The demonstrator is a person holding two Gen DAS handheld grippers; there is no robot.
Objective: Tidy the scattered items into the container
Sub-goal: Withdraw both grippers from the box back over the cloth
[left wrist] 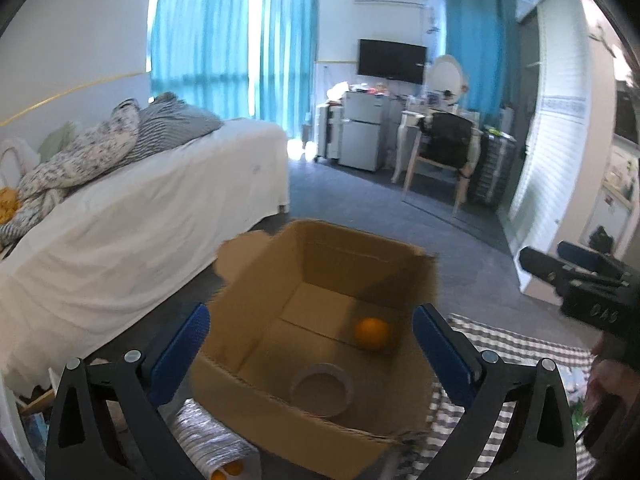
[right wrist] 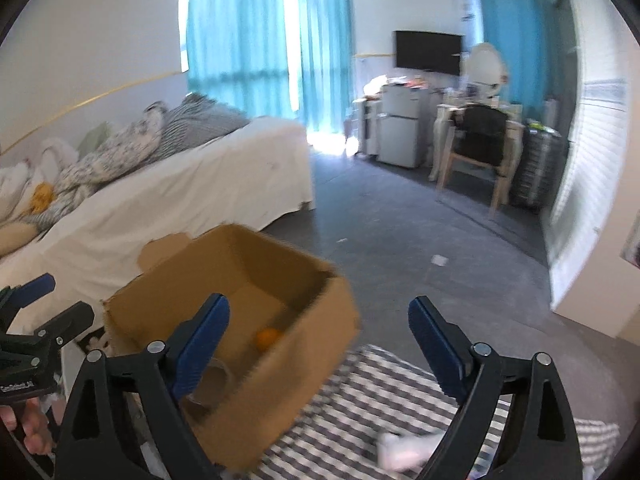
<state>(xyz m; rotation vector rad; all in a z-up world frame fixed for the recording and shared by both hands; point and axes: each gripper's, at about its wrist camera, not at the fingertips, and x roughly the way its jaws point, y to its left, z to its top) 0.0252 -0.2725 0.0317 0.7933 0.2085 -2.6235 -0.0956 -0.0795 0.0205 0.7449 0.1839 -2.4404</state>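
An open cardboard box [left wrist: 256, 308] [right wrist: 320, 344] stands on the floor beside the bed. Inside it lie an orange [left wrist: 372, 333] [right wrist: 268, 338] and a roll of clear tape [left wrist: 321, 390] [right wrist: 214, 380]. My left gripper [left wrist: 312, 344] hovers over the box's near side, open, with nothing between its blue pads. My right gripper [right wrist: 318, 334] is open and empty above the box's right wall and the checked cloth [right wrist: 360, 412] [left wrist: 500, 344]; it also shows at the right edge of the left wrist view [left wrist: 560, 264]. A silver bag with oranges [left wrist: 216, 452] lies left of the box.
A white bed [left wrist: 140, 216] with bedding runs along the left. Dark floor [right wrist: 420, 232] stretches toward a chair [left wrist: 444, 152], a small fridge [left wrist: 362, 132] and a desk at the back. A white louvred door [left wrist: 560, 152] stands at the right. A pale item [right wrist: 404, 450] lies on the cloth.
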